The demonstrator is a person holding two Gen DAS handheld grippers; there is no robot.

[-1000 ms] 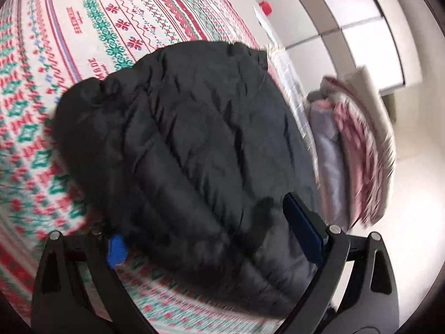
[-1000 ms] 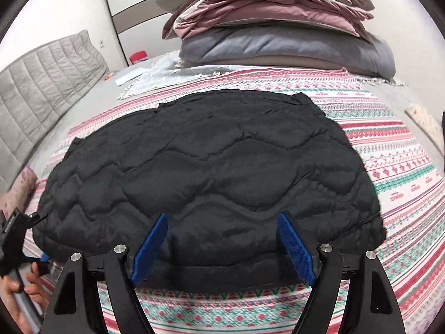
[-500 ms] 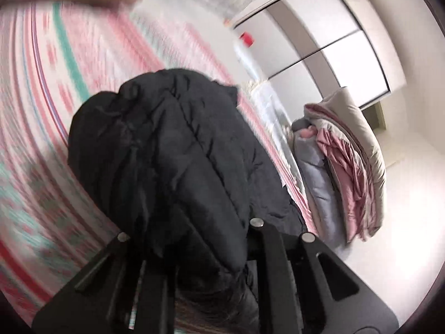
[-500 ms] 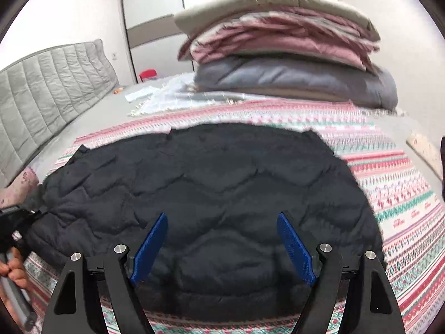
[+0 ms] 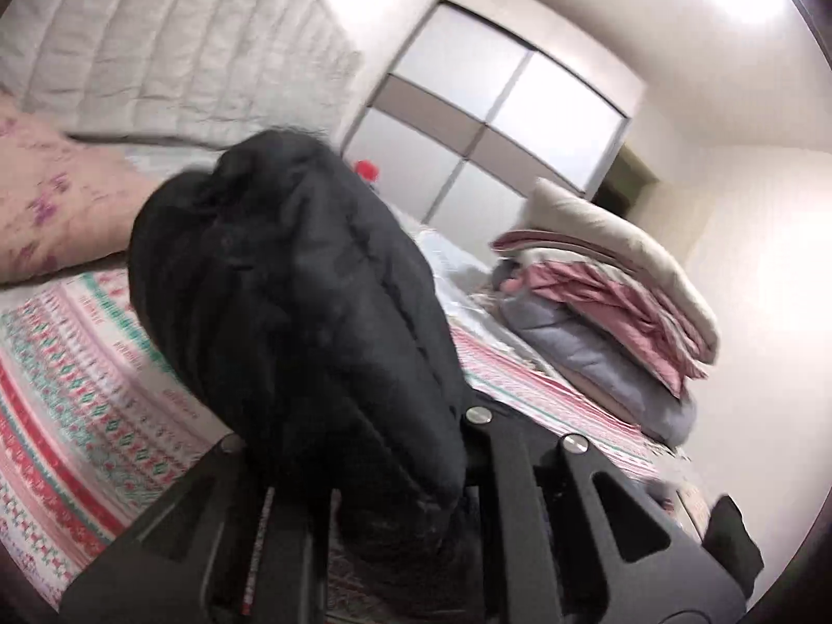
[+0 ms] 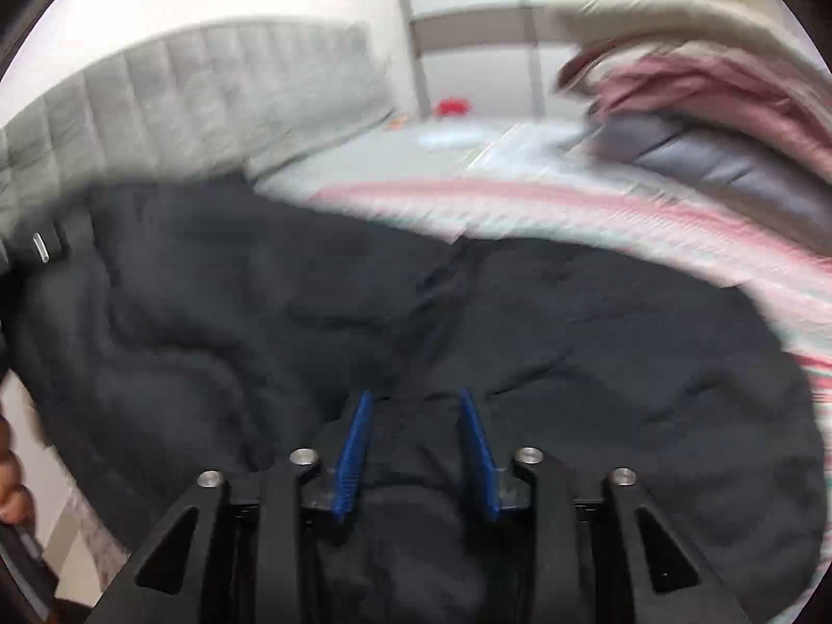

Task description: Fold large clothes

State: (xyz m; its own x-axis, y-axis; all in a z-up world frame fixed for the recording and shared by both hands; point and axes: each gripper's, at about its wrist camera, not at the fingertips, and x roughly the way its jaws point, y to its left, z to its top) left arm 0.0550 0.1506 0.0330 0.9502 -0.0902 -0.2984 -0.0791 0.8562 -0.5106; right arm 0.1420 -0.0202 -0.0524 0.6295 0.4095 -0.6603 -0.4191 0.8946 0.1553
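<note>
The left claw (image 5: 364,478) is clamped on a bunched edge of the black quilted puffer jacket (image 5: 291,312); its pads are buried in the fabric, and the gathered cloth stands up from between the black arms in a tall dark hump that fills the middle of the left wrist view. The right claw (image 6: 416,447) has just been closing, and its blue ribbed pads (image 6: 353,457) now stand close together with a fold of the same jacket (image 6: 468,322) pinched between them; the padded cloth bulges up in the narrow gap and the pads press on it from both sides.

Beyond the right claw the jacket spreads wide and mostly flat across the bed, its left part raised towards the other gripper's black body at the left edge of that view. Fingertips of a person's hand (image 6: 10,489) show at the lower left edge there.

The jacket lies on a bedspread patterned in pink, red and green bands (image 5: 78,390). To the left of the lifted hump sits a pale pink flowered pillow (image 5: 52,197), and behind it rises the grey quilted headboard (image 5: 171,41). On the far side of the bed is a stack of folded bedding, beige, pink and grey (image 5: 613,301). A small red object (image 5: 367,169) shows near the white wardrobe with grey bands (image 5: 499,104) against the back wall. The right wrist view is blurred.
</note>
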